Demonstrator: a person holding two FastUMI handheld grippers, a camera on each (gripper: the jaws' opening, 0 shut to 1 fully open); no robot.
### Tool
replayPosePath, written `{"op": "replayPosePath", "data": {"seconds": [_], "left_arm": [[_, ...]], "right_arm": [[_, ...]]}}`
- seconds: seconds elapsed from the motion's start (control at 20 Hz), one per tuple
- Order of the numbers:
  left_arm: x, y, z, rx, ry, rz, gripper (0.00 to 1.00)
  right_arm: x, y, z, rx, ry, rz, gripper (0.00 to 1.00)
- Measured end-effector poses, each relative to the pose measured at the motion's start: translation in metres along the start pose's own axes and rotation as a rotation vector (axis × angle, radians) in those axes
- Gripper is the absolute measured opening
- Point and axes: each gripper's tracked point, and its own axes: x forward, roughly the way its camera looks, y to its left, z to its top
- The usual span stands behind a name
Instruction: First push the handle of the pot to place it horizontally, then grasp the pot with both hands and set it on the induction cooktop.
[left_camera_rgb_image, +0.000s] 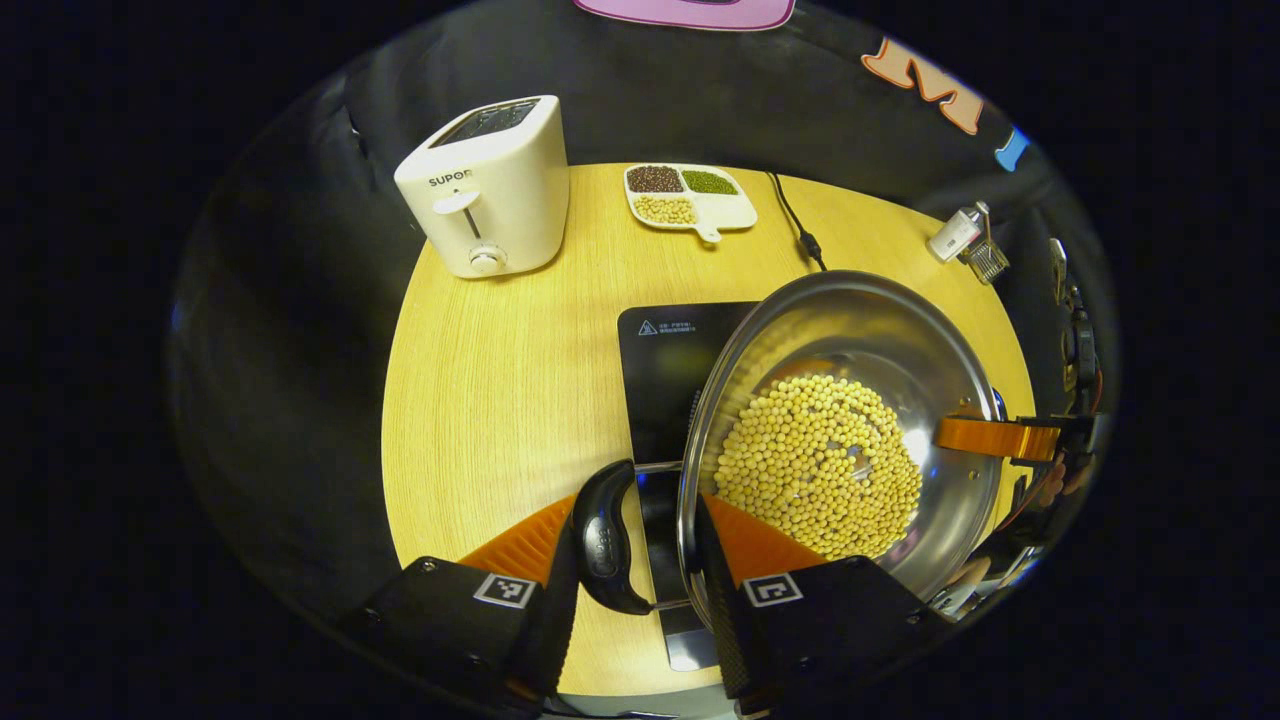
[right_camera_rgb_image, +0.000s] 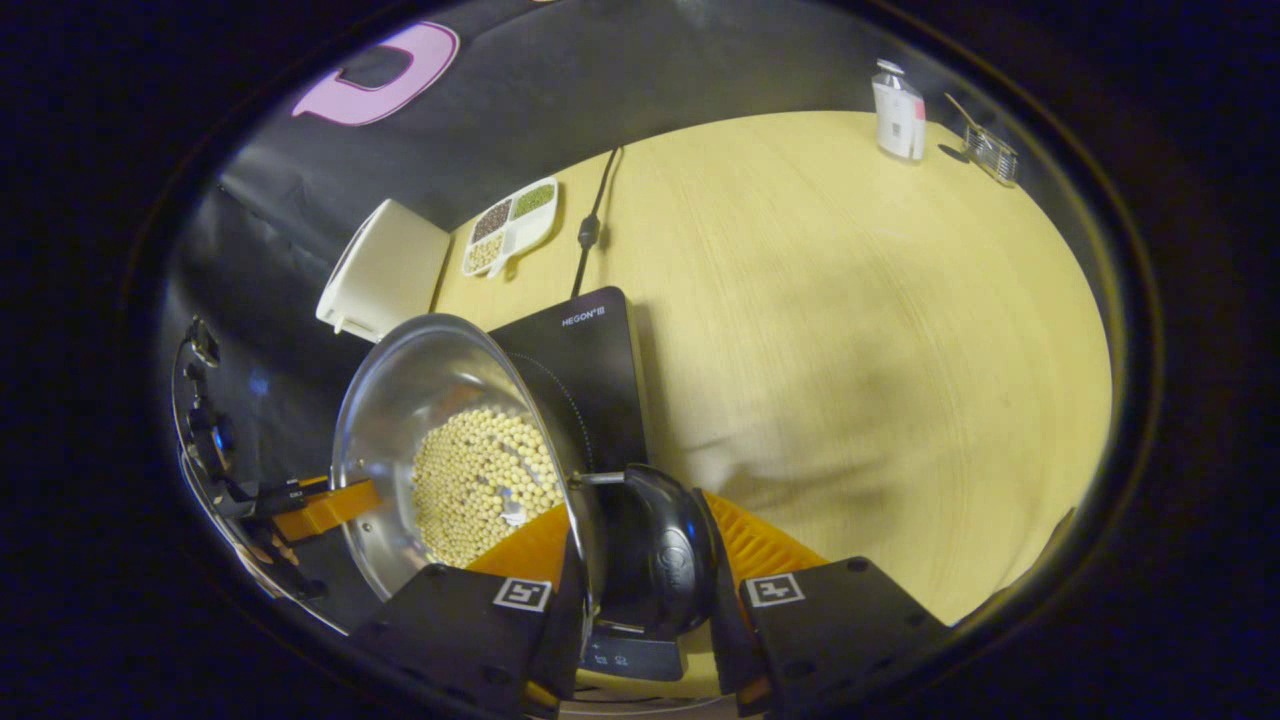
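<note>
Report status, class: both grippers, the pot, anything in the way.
Left gripper and right gripper each clamp a pot handle. Pot of beans hangs over the cooktop. Nothing on the cooktop.

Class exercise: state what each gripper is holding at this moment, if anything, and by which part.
Both hold the steel pot of soybeans. The left gripper clamps its rim beside the black side handle; the right gripper clamps the opposite rim and handle.

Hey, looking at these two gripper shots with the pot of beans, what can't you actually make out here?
- Whether the pot touches the induction cooktop: its own body hides the underside in both views.
- Cooktop's control panel: cut off by the right gripper and the handle.
- Bottle label: too small.
- Toaster front: turned away in the right gripper view.
</note>
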Motion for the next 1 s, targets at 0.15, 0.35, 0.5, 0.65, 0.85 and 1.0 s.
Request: {"op": "replayPosePath", "data": {"seconds": [0.15, 0.35, 0.5, 0.65, 0.85, 1.0], "left_arm": [[0.000, -0.001, 0.000, -0.012, 0.000, -0.004, 0.61], [0.003, -0.003, 0.001, -0.017, -0.009, -0.006, 0.64], [0.002, 0.000, 0.000, -0.008, -0.009, 0.002, 0.66], [0.002, 0.001, 0.001, -0.006, -0.015, 0.006, 0.67], [0.002, 0.010, 0.005, 0.020, -0.052, 0.061, 0.70], [0.000, 0.023, 0.018, 0.035, -0.146, 0.140, 0.95]], "right_arm": [[0.000, 0.000, 0.002, -0.001, -0.007, 0.002, 0.50], [0.000, 0.001, 0.001, 0.001, -0.005, 0.002, 0.56], [0.000, 0.000, 0.000, 0.001, -0.002, 0.001, 0.56], [-0.002, 0.000, -0.002, 0.001, 0.003, -0.001, 0.50], [-0.006, 0.002, -0.006, -0.005, 0.002, 0.007, 0.55], [-0.024, -0.001, 0.007, -0.038, -0.082, 0.027, 0.80]]}}
